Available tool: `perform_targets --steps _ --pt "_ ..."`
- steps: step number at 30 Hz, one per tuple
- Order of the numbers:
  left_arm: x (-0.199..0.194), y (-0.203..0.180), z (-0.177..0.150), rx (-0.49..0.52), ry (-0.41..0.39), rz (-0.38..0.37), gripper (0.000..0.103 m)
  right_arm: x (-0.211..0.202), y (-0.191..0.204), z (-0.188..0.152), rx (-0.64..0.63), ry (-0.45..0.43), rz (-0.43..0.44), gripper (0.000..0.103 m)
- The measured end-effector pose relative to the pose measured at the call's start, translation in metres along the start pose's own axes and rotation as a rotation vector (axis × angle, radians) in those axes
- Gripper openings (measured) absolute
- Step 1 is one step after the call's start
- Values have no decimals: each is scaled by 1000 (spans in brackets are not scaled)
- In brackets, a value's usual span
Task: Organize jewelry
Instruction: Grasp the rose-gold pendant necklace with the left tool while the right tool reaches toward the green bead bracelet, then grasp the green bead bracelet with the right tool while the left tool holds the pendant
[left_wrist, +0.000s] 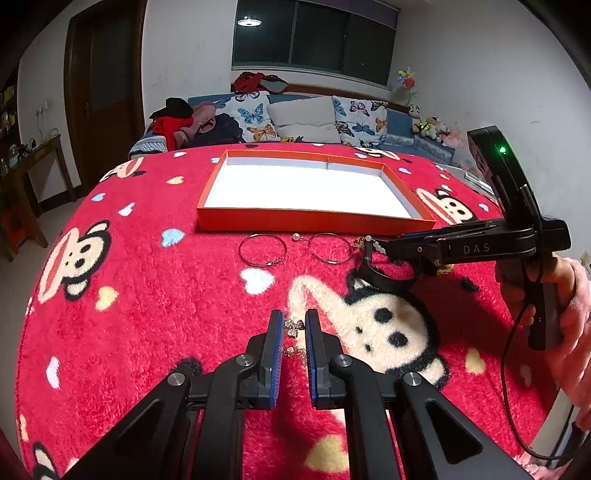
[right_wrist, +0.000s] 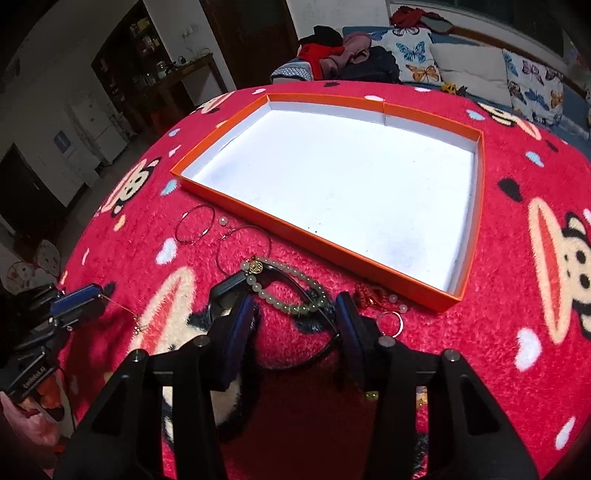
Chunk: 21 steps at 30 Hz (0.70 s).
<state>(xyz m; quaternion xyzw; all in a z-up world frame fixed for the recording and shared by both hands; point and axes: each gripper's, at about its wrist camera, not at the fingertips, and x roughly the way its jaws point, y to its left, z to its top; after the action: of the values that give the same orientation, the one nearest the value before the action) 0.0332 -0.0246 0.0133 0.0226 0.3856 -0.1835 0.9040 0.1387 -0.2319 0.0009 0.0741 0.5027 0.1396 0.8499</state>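
While the shallow orange cardboard box with the white floor (left_wrist: 317, 220) holds nothing yet, the jewelry lies loose on the red plush cartoon-monkey blanket (left_wrist: 147, 295) in front of it, and both tools are down among the pieces.

Nearest, the left gripper (left_wrist: 293, 325) has its fingers pinched together on a thin gold chain with a small pendant (right_wrist: 139, 328). The chain trails from the tips onto the pile, a tip grip that suits something so fine.

Further out, the right gripper (right_wrist: 294, 300) stands about half open, tilted down over a pale green bead bracelet with a gold charm (right_wrist: 295, 308) and a curved black band (right_wrist: 231, 286) (possibly a hairband). Both lie between the fingers. Whether the pads actually press on the band cannot be told.

Just beside its right finger sit a small silver ring (right_wrist: 400, 325) and a tangle of red cord with pale beads (right_wrist: 369, 300). Beyond them, two thin silver wire hoops (left_wrist: 263, 264) lie close along the box's near wall, probably lined up there for a short carry inside.
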Motion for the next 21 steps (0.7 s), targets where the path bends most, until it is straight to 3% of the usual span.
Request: perform_targets --steps 7,12,18,21 --pt "2 0 0 1 3 2 12 1 6 2 -9 -5 -15 40" --pt "5 5 -1 -10 3 6 12 -9 23 0 -106 -44 -57 39" --pt "5 5 -3 -4 8 9 12 -9 34 3 -177 -46 10 19" --pt "5 5 -3 -6 8 11 12 -6 34 5 -212 -35 4 16"
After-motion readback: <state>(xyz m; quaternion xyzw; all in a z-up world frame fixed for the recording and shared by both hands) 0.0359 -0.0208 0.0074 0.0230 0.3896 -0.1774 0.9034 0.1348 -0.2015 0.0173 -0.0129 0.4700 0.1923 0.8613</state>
